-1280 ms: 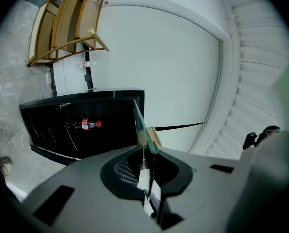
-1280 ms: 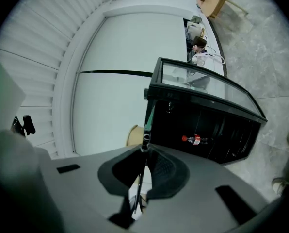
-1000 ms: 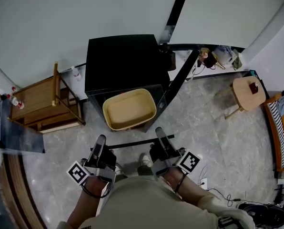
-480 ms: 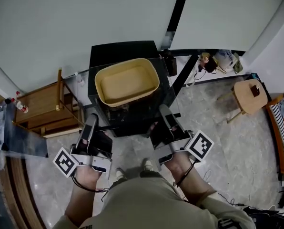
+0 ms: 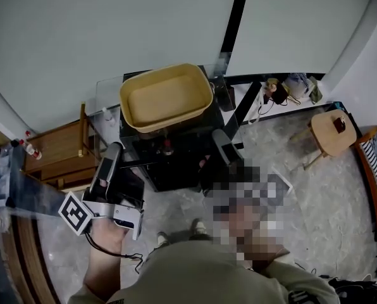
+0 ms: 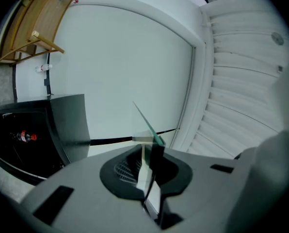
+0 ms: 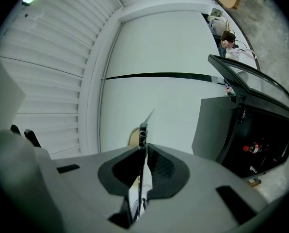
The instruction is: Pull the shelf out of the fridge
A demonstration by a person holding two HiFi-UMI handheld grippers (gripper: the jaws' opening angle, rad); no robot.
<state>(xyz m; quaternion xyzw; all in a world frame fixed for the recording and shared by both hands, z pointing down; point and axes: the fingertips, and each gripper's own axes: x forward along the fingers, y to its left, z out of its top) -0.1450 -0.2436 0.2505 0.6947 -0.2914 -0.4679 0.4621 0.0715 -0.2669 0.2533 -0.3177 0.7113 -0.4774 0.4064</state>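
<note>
A clear glass shelf carries a shallow yellow tray and hangs in the air above the open black mini fridge. My left gripper is shut on the shelf's left front edge. My right gripper, partly under a mosaic patch, is shut on its right front edge. In the left gripper view the glass edge runs up out of the closed left gripper. In the right gripper view the thin pane stands edge-on in the closed right gripper.
A bottle stands inside the fridge. A wooden rack is at the left, a round wooden stool at the right, bags by the back wall. A person's legs and shoes fill the bottom.
The shelf with the tray has risen from low in front of the fridge to above it. Both grippers moved up and forward with it, still holding its front edge.
</note>
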